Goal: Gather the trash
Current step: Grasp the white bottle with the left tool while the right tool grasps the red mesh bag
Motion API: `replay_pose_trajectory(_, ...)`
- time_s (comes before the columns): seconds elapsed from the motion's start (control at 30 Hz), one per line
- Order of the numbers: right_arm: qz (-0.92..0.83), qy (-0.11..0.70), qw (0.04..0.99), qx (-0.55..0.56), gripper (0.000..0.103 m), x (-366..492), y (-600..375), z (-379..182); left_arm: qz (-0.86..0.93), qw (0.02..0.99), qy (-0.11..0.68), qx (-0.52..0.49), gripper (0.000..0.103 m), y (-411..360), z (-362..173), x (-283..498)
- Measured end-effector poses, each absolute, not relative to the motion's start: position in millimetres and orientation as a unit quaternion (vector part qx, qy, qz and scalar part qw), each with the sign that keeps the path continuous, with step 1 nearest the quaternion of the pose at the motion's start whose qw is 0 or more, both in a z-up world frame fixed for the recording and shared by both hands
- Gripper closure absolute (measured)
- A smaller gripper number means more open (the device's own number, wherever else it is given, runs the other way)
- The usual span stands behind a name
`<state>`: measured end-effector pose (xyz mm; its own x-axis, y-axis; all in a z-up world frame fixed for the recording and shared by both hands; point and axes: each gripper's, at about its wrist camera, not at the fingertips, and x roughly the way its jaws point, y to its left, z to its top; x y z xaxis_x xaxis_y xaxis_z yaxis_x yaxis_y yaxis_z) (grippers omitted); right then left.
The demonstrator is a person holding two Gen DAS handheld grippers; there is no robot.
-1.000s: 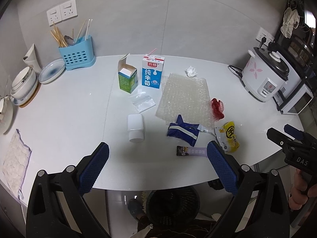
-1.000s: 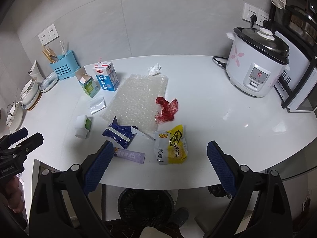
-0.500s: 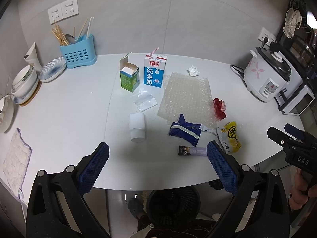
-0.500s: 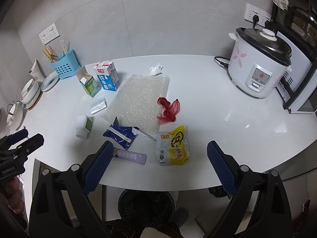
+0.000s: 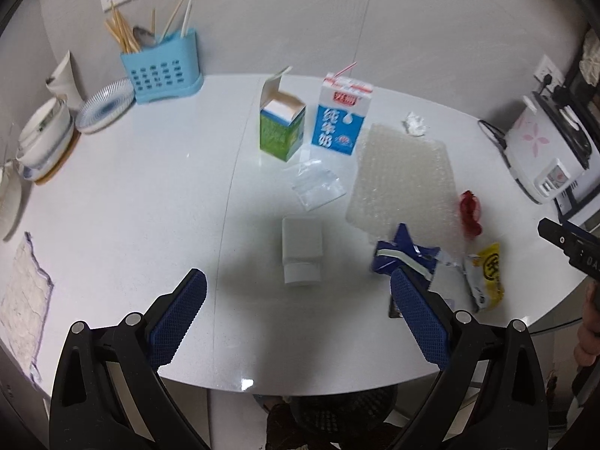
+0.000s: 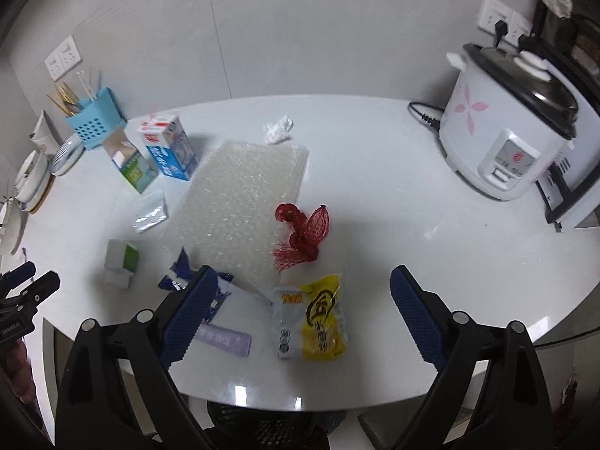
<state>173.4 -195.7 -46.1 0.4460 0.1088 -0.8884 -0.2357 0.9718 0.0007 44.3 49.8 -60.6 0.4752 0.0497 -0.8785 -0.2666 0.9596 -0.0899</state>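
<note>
Two sets of blue-padded tongs, the left tongs (image 5: 298, 313) and the right tongs (image 6: 302, 309), hover spread wide and empty over the near edge of a white rounded surface (image 5: 131, 195) strewn with ten pieces of trash.

Counted from the left wrist view: one green open-topped carton (image 5: 282, 127) and one blue-and-white milk carton with a striped straw (image 5: 343, 120) stand upright side by side at 12 o'clock; one crumpled white tissue (image 5: 414, 124) lies at 1 o'clock; one clear zip bag (image 5: 318, 187) sits flat just below the cartons; one sheet of bubble wrap (image 5: 403, 183) has its long axis running from 6 to 12 o'clock; one small white box (image 5: 302, 249) lies on its side, long axis pointing toward the camera; one crumpled dark-blue wrapper (image 5: 405, 255), one red mesh net (image 5: 470, 212) and one yellow snack packet (image 5: 485, 275) cluster at 3 to 4 o'clock.

The right wrist view alone shows the one lilac bar wrapper (image 6: 225, 337) clearly, lying along the near edge on a 9-to-3 axis, and a green face on the white box. It also gives the fuller sight of the white rice cooker with pink flowers (image 6: 506, 138) at 2 o'clock. A black mesh bin (image 6: 262, 422) sits under the surface's edge in both views.
</note>
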Motion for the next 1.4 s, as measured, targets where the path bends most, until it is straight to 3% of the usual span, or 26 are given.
replay_pose_trajectory(0.4, 0.071, 0.593, 0.799, -0.065, 0.026, 258, -176, -129, 0.098, 0.814, 0.562, -0.112, 0.01, 61, -137, 103)
replay_pose_trajectory(0.5, 0.063, 0.608, 0.788, -0.074, 0.033, 270, -171, -144, 0.098, 0.806, 0.573, -0.111, 0.013, 62, -147, 117)
replay_pose_trajectory(0.6, 0.057, 0.623, 0.777, -0.072, 0.041, 276, -170, -155, 0.103, 0.795, 0.588, -0.104, 0.023, 61, -154, 126)
replay_pose_trajectory(0.73, 0.052, 0.634, 0.769, -0.063, 0.053, 280, -172, -162, 0.095, 0.78, 0.609, -0.109, 0.048, 58, -161, 130)
replay_pose_trajectory(0.8, 0.051, 0.634, 0.769, -0.061, 0.066, 282, -173, -163, 0.087, 0.774, 0.617, -0.113, 0.061, 56, -164, 131)
replay_pose_trajectory(0.9, 0.048, 0.637, 0.767, -0.055, 0.083, 283, -177, -165, 0.09, 0.777, 0.612, -0.114, 0.062, 55, -164, 129)
replay_pose_trajectory(0.97, 0.049, 0.637, 0.768, -0.049, 0.085, 282, -179, -163, 0.09, 0.779, 0.609, -0.119, 0.062, 57, -163, 126)
replay_pose_trajectory(1.4, 0.044, 0.587, 0.808, -0.023, 0.088, 238, -199, -106, 0.063, 0.807, 0.575, -0.122, 0.062, 56, -121, 94)
